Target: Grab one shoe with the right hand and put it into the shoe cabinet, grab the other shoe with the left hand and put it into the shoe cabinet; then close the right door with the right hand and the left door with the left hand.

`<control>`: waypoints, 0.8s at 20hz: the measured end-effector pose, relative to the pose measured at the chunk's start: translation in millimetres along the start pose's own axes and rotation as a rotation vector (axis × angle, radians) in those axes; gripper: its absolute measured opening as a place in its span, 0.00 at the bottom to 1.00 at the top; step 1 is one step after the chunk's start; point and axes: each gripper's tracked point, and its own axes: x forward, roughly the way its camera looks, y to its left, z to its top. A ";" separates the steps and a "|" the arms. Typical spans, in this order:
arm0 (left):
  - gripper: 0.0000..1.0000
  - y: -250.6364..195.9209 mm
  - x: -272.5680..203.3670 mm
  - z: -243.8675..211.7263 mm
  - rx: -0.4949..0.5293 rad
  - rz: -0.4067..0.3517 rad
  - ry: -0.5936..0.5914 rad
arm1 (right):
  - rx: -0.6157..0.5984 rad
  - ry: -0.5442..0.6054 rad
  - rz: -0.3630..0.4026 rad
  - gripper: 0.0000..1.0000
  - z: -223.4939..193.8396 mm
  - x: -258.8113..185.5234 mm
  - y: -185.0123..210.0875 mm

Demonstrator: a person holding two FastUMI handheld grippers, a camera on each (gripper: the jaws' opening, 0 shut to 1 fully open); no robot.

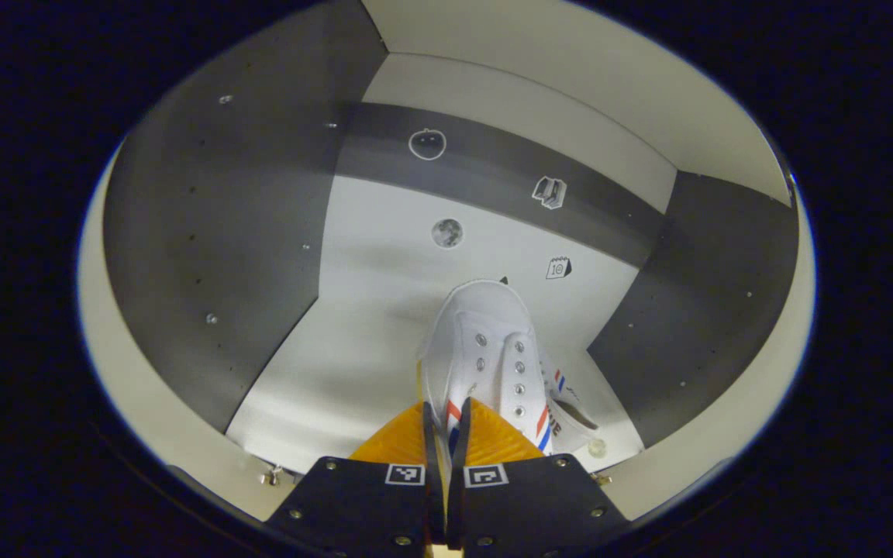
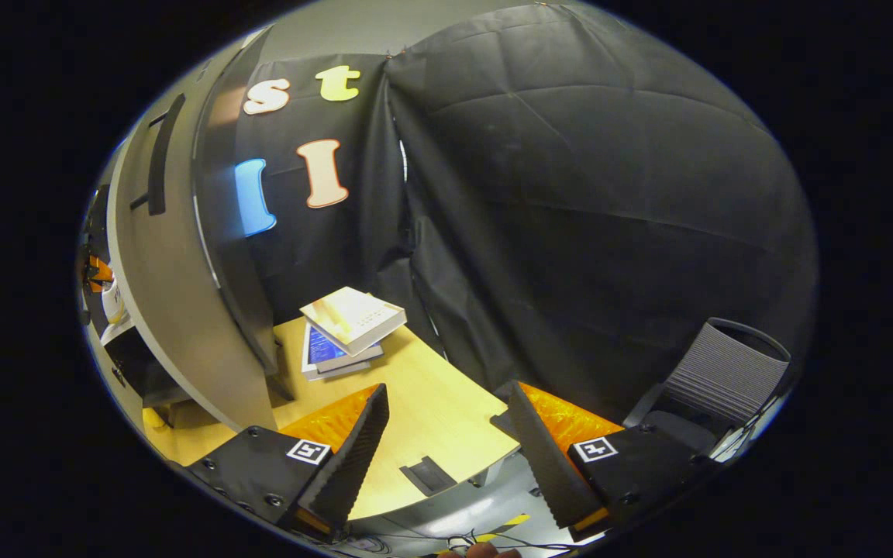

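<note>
Now placing shoe (image 1: 493, 349) | left tongs (image 1: 446, 434) pinching its collar inside cabinet (image 1: 206, 232) | lowering flat beside wall before releasing | right tongs (image 2: 446, 434) hanging spread over bench (image 2: 431, 403)

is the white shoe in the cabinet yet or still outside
In. The left gripper is shut on the white shoe, which sits over the cabinet's pale shelf floor, with the dark side walls around it.

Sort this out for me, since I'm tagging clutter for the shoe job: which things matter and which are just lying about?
Belongs to the job:
white shoe, pinched in the left gripper
shoe cabinet
cabinet door
right gripper, open

Lying about:
stack of books
wooden table
chair
</note>
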 end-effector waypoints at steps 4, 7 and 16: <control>0.02 3.2 -3.1 6.5 0.000 -0.023 0.012 | 0.023 0.001 -0.054 0.98 -2.8 -6.4 -16.0; 0.03 2.1 -2.3 3.1 -0.059 -0.036 0.062 | 0.031 0.000 -0.079 0.98 -4.8 -11.4 -22.8; 0.11 6.4 14.4 -19.6 -0.068 -0.035 0.167 | 0.051 -0.011 -0.091 0.98 -1.7 -10.4 -27.1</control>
